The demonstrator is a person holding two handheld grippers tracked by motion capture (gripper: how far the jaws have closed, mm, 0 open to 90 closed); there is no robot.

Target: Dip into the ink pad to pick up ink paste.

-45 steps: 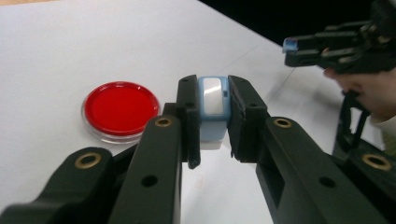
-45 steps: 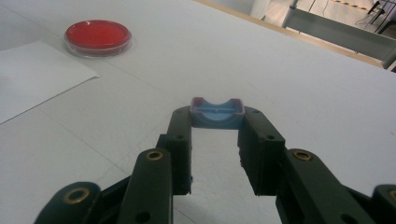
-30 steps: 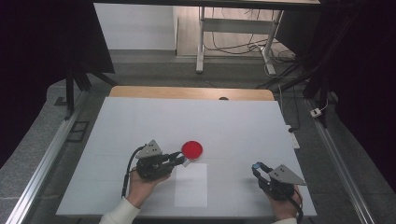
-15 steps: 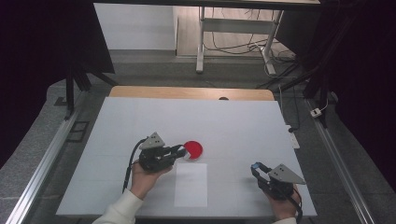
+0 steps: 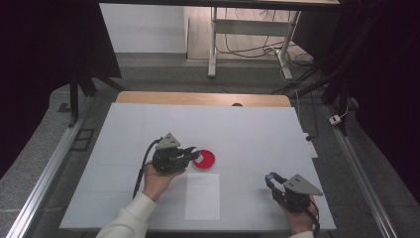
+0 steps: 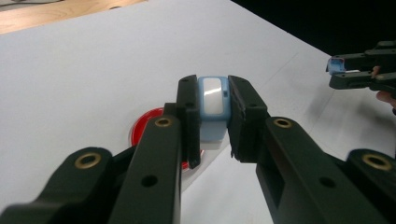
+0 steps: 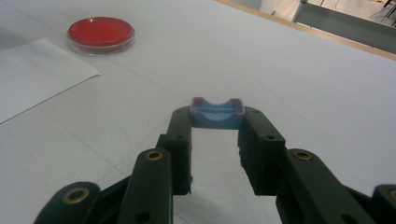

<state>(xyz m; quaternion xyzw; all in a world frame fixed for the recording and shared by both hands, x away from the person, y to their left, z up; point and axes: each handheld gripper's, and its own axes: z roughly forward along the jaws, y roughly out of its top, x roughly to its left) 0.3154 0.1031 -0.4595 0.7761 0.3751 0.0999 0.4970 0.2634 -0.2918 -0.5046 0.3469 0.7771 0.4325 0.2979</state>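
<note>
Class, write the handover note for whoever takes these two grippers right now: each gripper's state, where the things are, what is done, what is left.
Left gripper: shut on a light blue piece, held just above the red dish.
Right gripper: shut on a blue piece, low over the table, apart from the dish.
White paper sheet: flat, nearer the person than the dish, nothing on it.
Done: both pieces gripped.
Left, probably: bring the pieces to the dish; the exact purpose can't be told.

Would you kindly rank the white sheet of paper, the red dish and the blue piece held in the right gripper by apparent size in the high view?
1. White sheet of paper
2. Red dish
3. Blue piece clamped in the right gripper, clearly the smallest.
</note>
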